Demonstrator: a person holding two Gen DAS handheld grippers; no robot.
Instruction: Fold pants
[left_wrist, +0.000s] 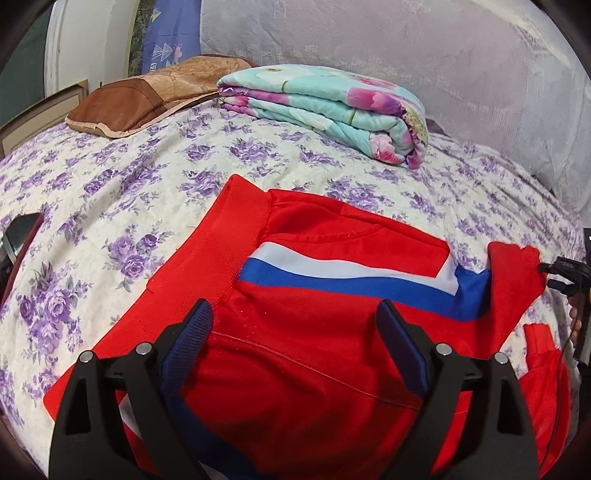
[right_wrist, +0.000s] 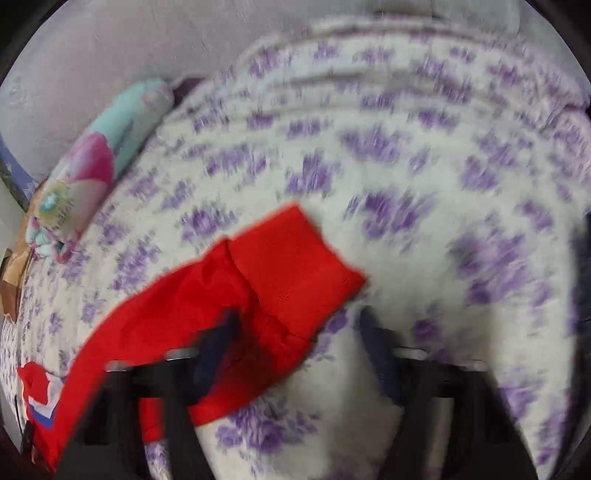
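Red pants (left_wrist: 314, 350) with a white and blue stripe lie partly folded on the bed. My left gripper (left_wrist: 295, 321) is open just above the fabric near the waistband (left_wrist: 207, 254). In the blurred right wrist view, one red leg with its cuff (right_wrist: 291, 258) lies across the sheet. My right gripper (right_wrist: 299, 328) is open and empty, its left finger (right_wrist: 218, 343) over the leg, its right finger over the sheet. The right gripper also shows in the left wrist view (left_wrist: 565, 277) beside a raised red cuff (left_wrist: 517, 273).
The bed has a white sheet with purple flowers (left_wrist: 110, 192). A folded teal floral quilt (left_wrist: 332, 107) and a brown pillow (left_wrist: 147, 96) lie at the far side. A pale curtain (left_wrist: 443, 55) hangs behind. A dark object (left_wrist: 18, 236) sits at the left edge.
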